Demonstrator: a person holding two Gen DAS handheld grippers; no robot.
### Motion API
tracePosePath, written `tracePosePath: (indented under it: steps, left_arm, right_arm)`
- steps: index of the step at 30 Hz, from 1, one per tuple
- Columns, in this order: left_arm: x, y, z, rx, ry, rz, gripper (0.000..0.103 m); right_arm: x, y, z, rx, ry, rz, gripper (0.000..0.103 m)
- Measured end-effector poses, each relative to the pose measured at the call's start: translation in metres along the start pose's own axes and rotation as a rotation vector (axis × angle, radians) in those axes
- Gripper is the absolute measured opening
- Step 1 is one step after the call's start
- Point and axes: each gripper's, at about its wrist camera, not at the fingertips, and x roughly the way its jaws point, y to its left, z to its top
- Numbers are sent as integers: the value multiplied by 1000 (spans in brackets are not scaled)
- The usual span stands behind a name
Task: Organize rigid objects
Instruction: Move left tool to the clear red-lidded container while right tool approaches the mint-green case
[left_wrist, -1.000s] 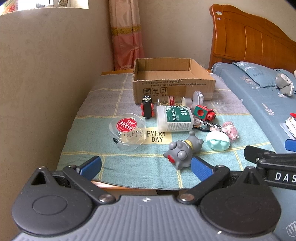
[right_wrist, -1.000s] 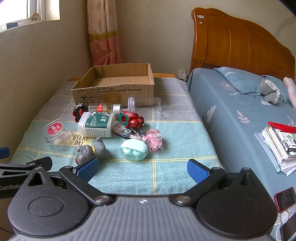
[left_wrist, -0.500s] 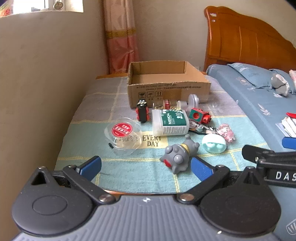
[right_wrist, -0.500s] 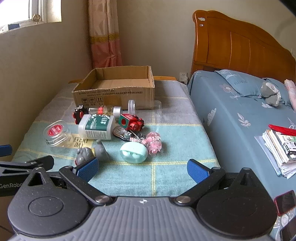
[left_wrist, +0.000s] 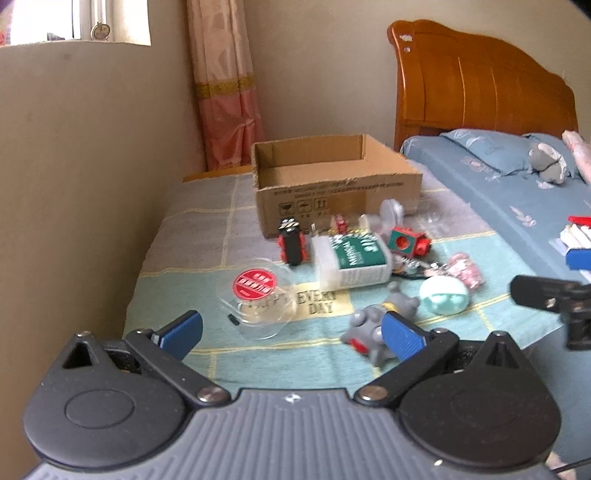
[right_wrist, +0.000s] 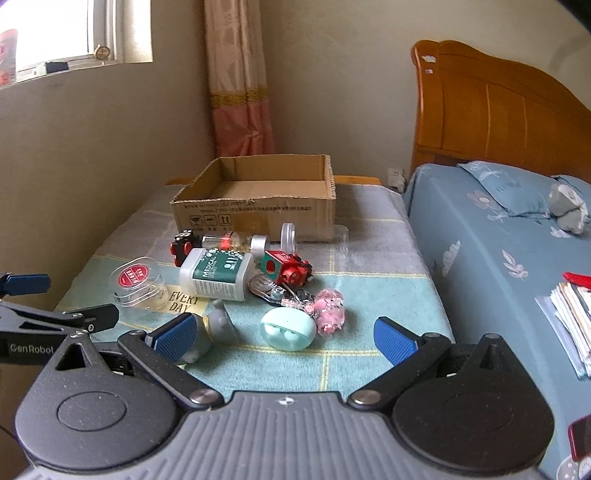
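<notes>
**Q:** State of both tools?

**A:** My left gripper (left_wrist: 291, 334) and right gripper (right_wrist: 282, 334) both have fingers spread wide and hold nothing. Both hover at the near edge of the surface (right_wrist: 369, 295).

**Q:** Where are the items?

**A:** Clustered loose in front of the cardboard box (right_wrist: 258, 206), which looks empty. Nearest: grey toy (left_wrist: 373, 325), mint case (right_wrist: 288, 328), clear tub (left_wrist: 258, 299).

**Q:** Recommended procedure?

**A:** I judge the grey toy the likely first pick. Close on its body, not its knobs, lift clear, then carry over the pile.

**Q:** Obstructions?

**A:** The medical bottle (right_wrist: 218, 277), red toy (right_wrist: 288, 269) and keys (right_wrist: 273, 290) lie between toy and box. The two tools sit close together, so I should stagger their moves.
</notes>
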Motion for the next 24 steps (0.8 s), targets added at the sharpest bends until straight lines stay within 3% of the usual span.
tracePosePath:
  steps: [5, 12, 24]
  left_arm:
    - [20, 9, -5, 13, 34, -8, 102]
    - [52, 20, -10, 11, 101, -9, 102]
    - [105, 34, -16, -5, 199, -42, 102]
  right_arm:
    - [15, -8, -7, -41, 23, 28, 103]
    - [55, -24, -22, -38, 119, 43, 103]
    - [117, -35, -31, -25, 245, 14, 103]
